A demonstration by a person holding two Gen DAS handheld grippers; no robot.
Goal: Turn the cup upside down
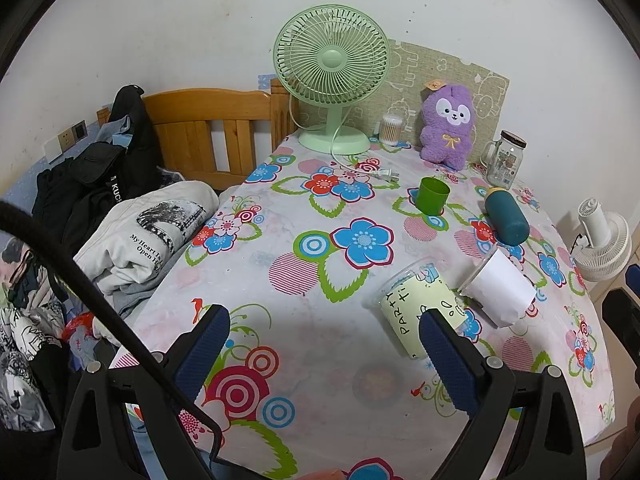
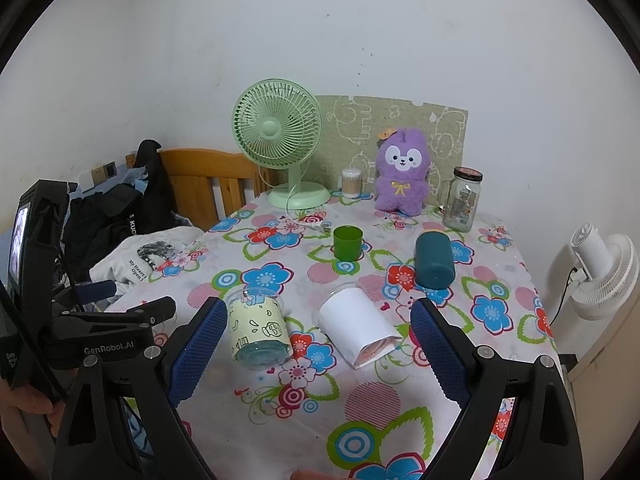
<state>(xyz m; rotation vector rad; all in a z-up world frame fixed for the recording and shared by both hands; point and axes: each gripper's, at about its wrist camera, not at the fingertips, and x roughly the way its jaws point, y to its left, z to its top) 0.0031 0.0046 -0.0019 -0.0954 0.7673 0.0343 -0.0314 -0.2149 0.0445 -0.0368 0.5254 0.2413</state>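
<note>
Green cup [image 2: 347, 243] upright, mid-surface [image 2: 256, 432], near fan plug, well beyond both grippers | left gripper [image 1: 324, 354] jaws wide, empty | right gripper [image 2: 318, 354] jaws wide, empty, likely readied for approach

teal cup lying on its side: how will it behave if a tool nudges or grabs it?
The teal cup lies on its side on the floral tablecloth, so a sideways nudge will likely roll it. It looks smooth and opaque, probably rigid plastic and light, possibly slippery between pads. Nothing touches it, so nothing would stop a roll.
</note>
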